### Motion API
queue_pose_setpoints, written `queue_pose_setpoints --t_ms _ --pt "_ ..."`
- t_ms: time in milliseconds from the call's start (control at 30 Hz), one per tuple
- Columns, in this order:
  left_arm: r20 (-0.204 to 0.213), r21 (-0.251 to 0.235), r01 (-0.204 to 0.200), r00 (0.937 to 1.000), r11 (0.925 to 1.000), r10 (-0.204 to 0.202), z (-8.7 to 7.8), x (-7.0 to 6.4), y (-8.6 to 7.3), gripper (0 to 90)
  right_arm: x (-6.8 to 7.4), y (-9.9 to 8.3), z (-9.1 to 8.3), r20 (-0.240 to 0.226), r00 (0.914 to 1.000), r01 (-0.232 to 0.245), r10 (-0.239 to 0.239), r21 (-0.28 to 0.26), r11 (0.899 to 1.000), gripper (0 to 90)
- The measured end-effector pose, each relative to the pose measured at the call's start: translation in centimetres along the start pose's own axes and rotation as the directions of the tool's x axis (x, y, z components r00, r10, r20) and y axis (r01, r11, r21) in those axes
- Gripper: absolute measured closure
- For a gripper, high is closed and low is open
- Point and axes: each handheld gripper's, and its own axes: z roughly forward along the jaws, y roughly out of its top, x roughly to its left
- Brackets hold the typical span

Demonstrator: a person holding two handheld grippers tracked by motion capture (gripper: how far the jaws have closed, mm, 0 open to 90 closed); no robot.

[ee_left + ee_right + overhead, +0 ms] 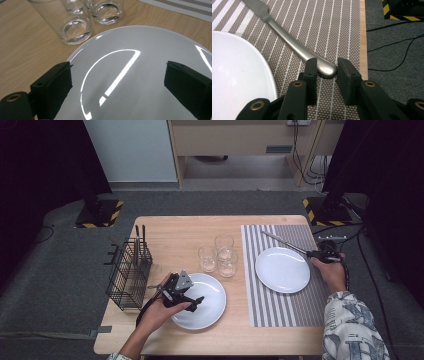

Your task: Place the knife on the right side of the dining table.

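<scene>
at frame centre three glasses [220,254] cluster on the table [175,227]. a plate [207,312] lies just below them, a rack [127,275] at left. at right, a mat [272,312] bears another plate [282,269], a knife [284,242] along its upper right.

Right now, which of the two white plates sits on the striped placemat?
The plate beside the right gripper; the other plate, under the left gripper, rests on bare wood.

Your right sleeve [352,330] is pale with a dark print, and both black grippers carry brass-coloured rivets [297,84].
</scene>
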Motion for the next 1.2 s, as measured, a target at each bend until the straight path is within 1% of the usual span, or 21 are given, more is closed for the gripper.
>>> queue_pose_setpoints --t_ms 67,133,233,367,433,733,767,867,900,933,1000,1033,1067,1100,1167,1200 --pt "0.0 -0.001 0.001 1.0 1.0 -0.001 0.0 0.0 0.0 7.1 -0.1 0.0 0.0 -0.006 0.9999 -0.008 0.008 0.005 1.0 70.1" --pt "0.0 0.0 0.001 1.0 1.0 -0.001 0.0 0.0 0.0 7.1 -0.1 0.1 0.0 -0.008 1.0 -0.004 0.004 0.005 1.0 70.2" --pt "0.004 0.004 -0.001 1.0 1.0 0.001 0.1 -0.1 0.0 7.1 -0.1 0.3 0.2 -0.005 1.0 -0.001 0.001 0.01 1.0 70.1" --pt "-0.001 0.0 0.0 1.0 1.0 0.0 0.0 -0.1 0.1 7.1 0.2 0.7 0.5 -0.001 1.0 -0.009 0.009 0.014 1.0 70.1" --pt "-0.002 -0.005 0.005 1.0 1.0 -0.005 -0.1 0.0 0.1 7.1 0.2 0.9 0.7 0.002 1.0 -0.001 0.001 0.012 1.0 70.0" --pt "0.005 -0.001 -0.003 1.0 1.0 0.003 0.0 -0.2 0.2 7.1 0.1 1.6 1.4 0.003 0.9997 -0.025 0.025 0.005 1.0 70.0" --pt "0.005 0.0 -0.004 1.0 1.0 0.004 0.0 -0.2 0.2 7.1 0.1 1.8 1.6 0.007 0.9999 -0.015 0.015 0.003 1.0 69.9" --pt "0.005 0.002 -0.005 1.0 1.0 0.005 0.1 -0.4 0.2 7.1 0.0 2.1 1.8 0.011 0.9995 -0.028 0.028 0.001 1.0 70.0" --pt "0.007 0.004 -0.006 1.0 1.0 0.006 0.1 -0.4 0.2 7.1 0.0 2.2 1.9 0.019 0.9995 -0.026 0.026 -0.01 1.0 72.3" --pt "0.008 0.005 -0.006 1.0 1.0 0.006 0.1 -0.4 0.2 7.1 0.0 2.2 1.8 0.032 0.999 -0.028 0.03 -0.045 0.999 76.0" --pt "0.004 0.008 -0.005 1.0 1.0 0.005 0.2 -0.3 0.2 7.1 0.0 2.2 1.7 0.043 0.9978 -0.048 0.051 -0.071 0.996 78.3" --pt "0.001 0.008 -0.004 1.0 1.0 0.004 0.2 -0.3 0.1 7.1 0.1 2.1 1.5 0.053 0.9977 -0.039 0.042 -0.071 0.997 79.3" --pt "-0.002 0.008 -0.004 1.0 1.0 0.004 0.1 -0.3 0.1 7.1 0.1 2.0 1.4 0.053 0.998 -0.031 0.035 -0.076 0.997 79.5" --pt "-0.009 0.008 -0.004 0.9999 1.0 0.004 0.0 -0.3 0.1 7.1 0.1 1.9 1.2 0.047 0.9983 -0.032 0.035 -0.074 0.997 79.5" --pt "-0.022 0.004 0.001 0.9998 1.0 -0.001 -0.3 -0.2 0.0 7.1 0.2 1.8 0.9 0.047 0.9987 -0.016 0.019 -0.074 0.997 80.1" --pt "-0.025 0.004 0.003 0.9997 1.0 -0.003 -0.4 -0.1 0.0 7.3 0.3 1.7 0.7 0.039 0.999 -0.02 0.023 -0.076 0.997 80.1"
